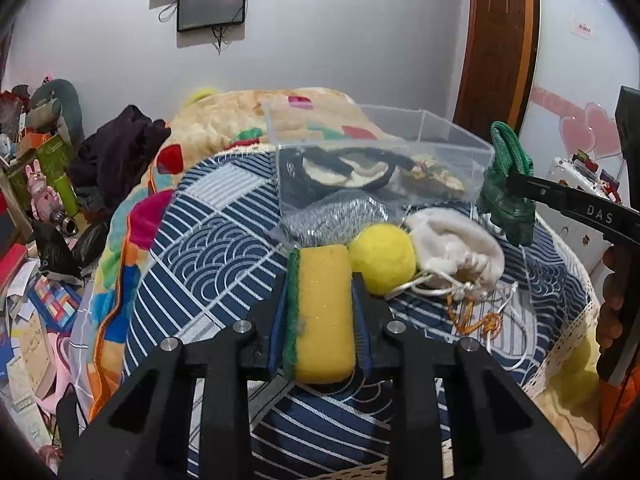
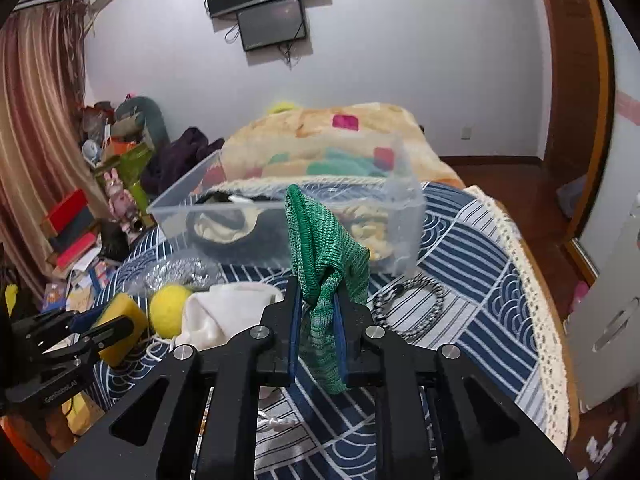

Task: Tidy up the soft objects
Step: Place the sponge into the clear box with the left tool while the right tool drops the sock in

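Note:
My left gripper [image 1: 320,280] is shut on a yellow sponge [image 1: 326,312] with a green scouring side, held just above the blue patterned cloth [image 1: 192,248]. My right gripper [image 2: 318,296] is shut on a green mesh cloth [image 2: 324,248], lifted in front of the clear plastic box [image 2: 400,216]; it also shows in the left wrist view [image 1: 508,184]. A yellow ball [image 1: 382,258] and a white drawstring pouch [image 1: 456,248] lie on the cloth beside the sponge. The clear box [image 1: 460,136] holds dark and cream soft items.
A silver scourer in plastic wrap [image 1: 336,216] lies in front of the box. A black-and-white bead bracelet [image 2: 412,308] lies on the cloth to the right. A folded blanket [image 2: 320,136] sits behind the box. Clutter covers the floor at the left [image 1: 36,280].

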A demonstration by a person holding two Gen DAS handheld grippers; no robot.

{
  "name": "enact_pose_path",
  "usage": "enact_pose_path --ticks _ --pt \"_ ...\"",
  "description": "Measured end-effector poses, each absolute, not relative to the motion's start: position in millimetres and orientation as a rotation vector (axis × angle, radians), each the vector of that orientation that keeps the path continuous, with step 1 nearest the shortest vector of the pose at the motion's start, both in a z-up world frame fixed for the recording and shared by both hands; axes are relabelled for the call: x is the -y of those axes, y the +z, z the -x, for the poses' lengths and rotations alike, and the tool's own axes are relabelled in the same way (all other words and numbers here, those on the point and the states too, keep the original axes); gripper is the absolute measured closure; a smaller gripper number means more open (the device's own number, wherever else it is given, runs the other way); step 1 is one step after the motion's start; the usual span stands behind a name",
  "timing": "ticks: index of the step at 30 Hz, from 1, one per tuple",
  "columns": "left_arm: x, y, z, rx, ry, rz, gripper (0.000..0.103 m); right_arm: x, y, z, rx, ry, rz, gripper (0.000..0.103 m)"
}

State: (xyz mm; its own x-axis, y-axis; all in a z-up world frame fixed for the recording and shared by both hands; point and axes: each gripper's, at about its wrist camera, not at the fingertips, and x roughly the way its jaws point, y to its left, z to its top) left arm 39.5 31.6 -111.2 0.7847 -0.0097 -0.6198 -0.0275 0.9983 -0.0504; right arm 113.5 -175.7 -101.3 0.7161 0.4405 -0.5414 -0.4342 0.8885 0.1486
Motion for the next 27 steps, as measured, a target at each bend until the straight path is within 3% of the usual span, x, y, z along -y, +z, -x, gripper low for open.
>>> enact_pose_path --ticks 18,27 --pt "-38.1 -31.0 -87.9 -0.485 -0.009 0.060 0.074 177.0 -44.8 -119.2 -0.440 0.483 0.001 0.090" --pt "-34.2 -29.2 -138.1 -0.517 -0.031 0.075 0.074 154.7 -38.3 -143.3 -0.424 0.468 0.041 0.090"
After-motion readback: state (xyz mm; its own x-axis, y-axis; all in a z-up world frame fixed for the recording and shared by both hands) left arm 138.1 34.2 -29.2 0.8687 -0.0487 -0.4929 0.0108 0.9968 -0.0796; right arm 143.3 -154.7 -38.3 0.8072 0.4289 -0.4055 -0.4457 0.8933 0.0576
